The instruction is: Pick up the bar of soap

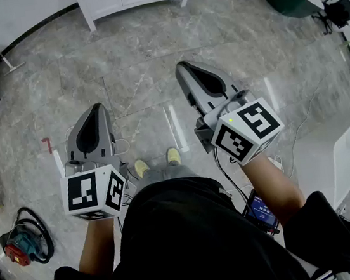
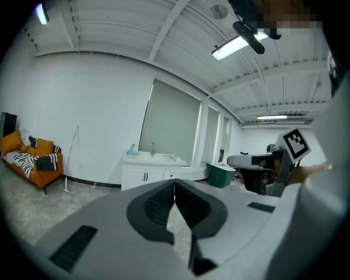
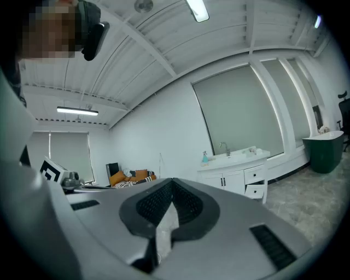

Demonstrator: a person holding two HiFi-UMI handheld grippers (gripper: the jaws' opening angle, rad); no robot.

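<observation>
The person stands on a grey marble floor (image 1: 138, 57) with a gripper in each hand, both held out in front, close to level and well apart from each other. The left gripper (image 1: 97, 106) has its jaws pressed together with nothing between them – only floor shows past the dark ribbed pads (image 2: 158, 205). The right gripper (image 1: 181, 66), held a little farther out, is closed the same way and is also empty. Far ahead, against the white wall, stands a white vanity cabinet (image 2: 150, 174) with a faucet (image 2: 151, 146) and a blue bottle (image 2: 132, 149) on its top; one drawer (image 3: 254, 190) at its right end hangs open. An orange sofa (image 2: 30, 156) sits at the far left and a dark green tub (image 2: 220, 174) at the far right. The bar of soap cannot be made out in any view – the small things on the vanity top are too tiny to identify.
</observation>
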